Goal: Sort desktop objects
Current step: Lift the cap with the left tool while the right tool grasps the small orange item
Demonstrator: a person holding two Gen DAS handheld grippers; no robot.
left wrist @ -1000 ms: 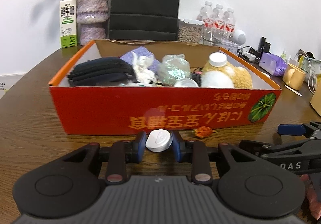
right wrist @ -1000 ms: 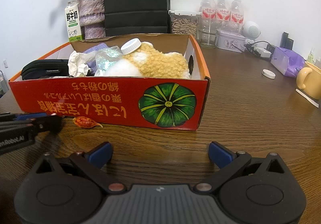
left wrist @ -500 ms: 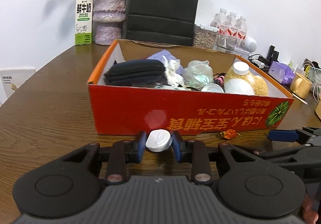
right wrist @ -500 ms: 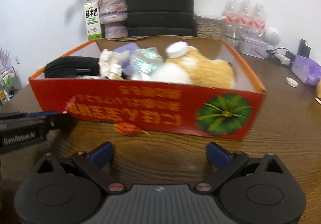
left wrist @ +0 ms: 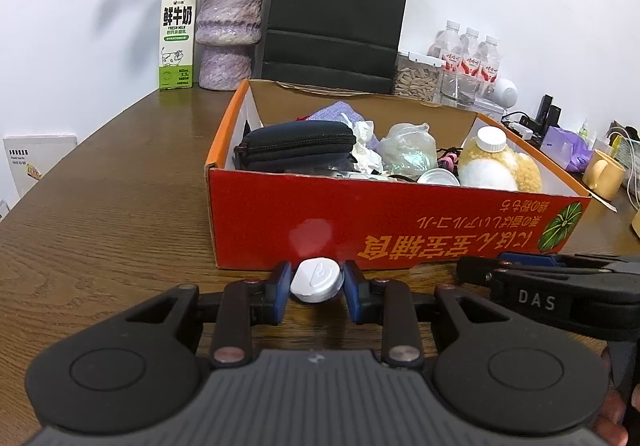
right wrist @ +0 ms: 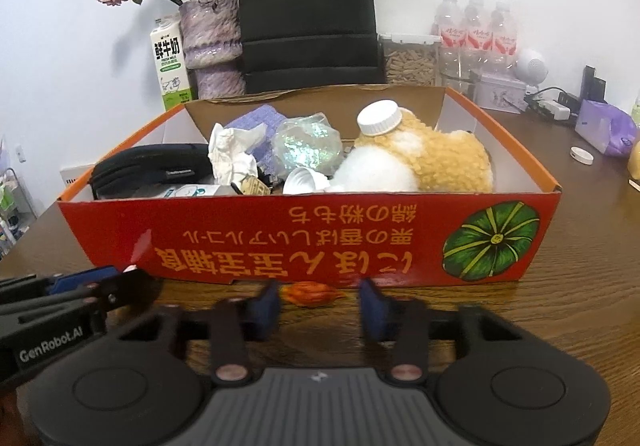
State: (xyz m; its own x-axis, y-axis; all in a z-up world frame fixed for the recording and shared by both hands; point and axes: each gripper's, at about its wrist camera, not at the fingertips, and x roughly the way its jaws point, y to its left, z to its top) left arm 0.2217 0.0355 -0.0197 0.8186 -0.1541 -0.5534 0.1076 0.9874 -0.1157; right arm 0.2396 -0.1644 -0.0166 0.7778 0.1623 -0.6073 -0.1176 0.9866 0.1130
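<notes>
Two grippers: our left gripper (left wrist: 316,285) clamps a white cap (left wrist: 316,280), while our right gripper (right wrist: 319,306) is closing around the orange wrapper (right wrist: 310,293) lying crosswise just ahead between its jaws.

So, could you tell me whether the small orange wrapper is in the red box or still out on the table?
Out: the orange wrapper lies on the table before the red box.

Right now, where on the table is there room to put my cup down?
The brown wooden table is bare left of the red cardboard box, up to the milk carton and purple vase. There is bare wood right of the box too. The back edge by the water bottles is crowded.
</notes>
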